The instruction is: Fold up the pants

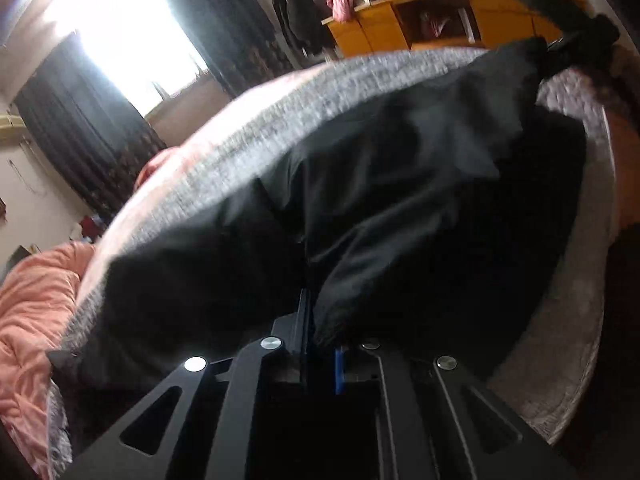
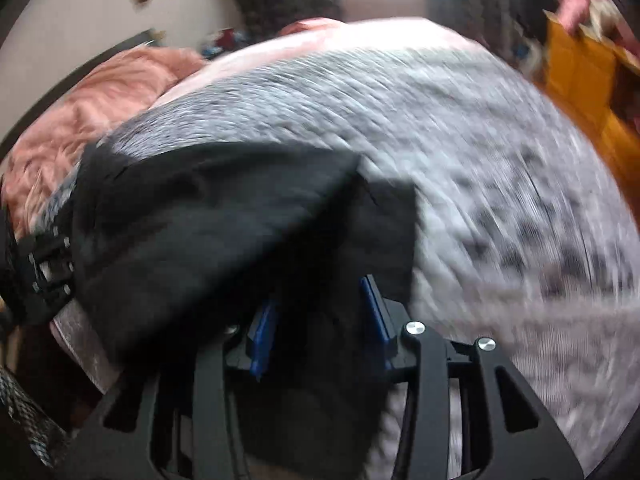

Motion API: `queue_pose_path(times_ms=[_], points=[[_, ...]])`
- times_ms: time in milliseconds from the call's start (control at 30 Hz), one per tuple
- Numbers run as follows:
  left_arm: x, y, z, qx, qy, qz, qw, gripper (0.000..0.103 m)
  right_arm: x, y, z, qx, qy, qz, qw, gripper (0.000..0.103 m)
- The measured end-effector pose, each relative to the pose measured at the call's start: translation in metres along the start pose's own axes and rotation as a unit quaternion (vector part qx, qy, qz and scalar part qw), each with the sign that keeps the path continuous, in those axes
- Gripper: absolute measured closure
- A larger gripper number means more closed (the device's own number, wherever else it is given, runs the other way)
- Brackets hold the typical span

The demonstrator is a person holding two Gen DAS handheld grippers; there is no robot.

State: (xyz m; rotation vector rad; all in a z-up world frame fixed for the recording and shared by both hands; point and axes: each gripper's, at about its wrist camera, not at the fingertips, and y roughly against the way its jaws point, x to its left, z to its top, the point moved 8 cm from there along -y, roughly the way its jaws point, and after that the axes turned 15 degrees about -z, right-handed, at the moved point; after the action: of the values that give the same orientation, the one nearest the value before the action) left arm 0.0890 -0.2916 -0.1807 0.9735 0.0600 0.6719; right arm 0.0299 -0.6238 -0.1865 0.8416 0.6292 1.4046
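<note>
Black pants lie spread over a grey knitted blanket on a bed. My left gripper is shut on a bunched edge of the pants, with the cloth pinched between its blue pads. In the left wrist view my right gripper shows at the far top right, at the other end of the pants. In the right wrist view the pants drape over my right gripper. Its blue pads stand apart with black cloth between them. My left gripper shows at the left edge.
A pink quilt lies at the head of the bed. An orange wooden cabinet with clothes piled on it stands beyond the bed. Dark curtains frame a bright window. The grey blanket stretches to the right of the pants.
</note>
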Motion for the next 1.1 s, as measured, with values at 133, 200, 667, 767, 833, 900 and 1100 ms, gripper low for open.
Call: queue_pose_path(times_ms=[133,200,667,767,833,900,1100], points=[[-0.005,-0.017,-0.008,0.018,-0.005,0.006,0.9998,0.094,-0.036,0.014,-0.011,0.018,-0.132,0.023,0.991,0.06],[-0.004,-0.02,-0.006,0.019,0.007,0.002,0.9998,0.094,-0.038,0.027,-0.002,0.002,-0.194,0.082,0.978,0.053],[0.023,-0.001,-0.003,0.018,0.065,-0.014,0.9976,0.093,0.039,-0.011,0.018,0.077,-0.12,0.069,0.987,0.092],[0.028,0.018,0.006,-0.011,0.084,-0.023,0.9961,0.093,0.035,0.023,0.03,0.032,-0.103,0.031,0.994,0.094],[0.025,0.028,0.016,-0.031,0.09,-0.035,0.9948,0.092,0.025,0.034,0.029,0.023,-0.107,0.002,0.994,0.094],[0.016,0.026,0.02,-0.029,0.084,-0.046,0.995,0.091,0.017,0.026,0.017,0.053,-0.111,-0.041,0.992,0.093],[-0.006,-0.012,0.0,0.009,0.044,-0.041,0.9982,0.09,0.014,-0.006,-0.007,0.097,-0.124,-0.099,0.983,0.079]])
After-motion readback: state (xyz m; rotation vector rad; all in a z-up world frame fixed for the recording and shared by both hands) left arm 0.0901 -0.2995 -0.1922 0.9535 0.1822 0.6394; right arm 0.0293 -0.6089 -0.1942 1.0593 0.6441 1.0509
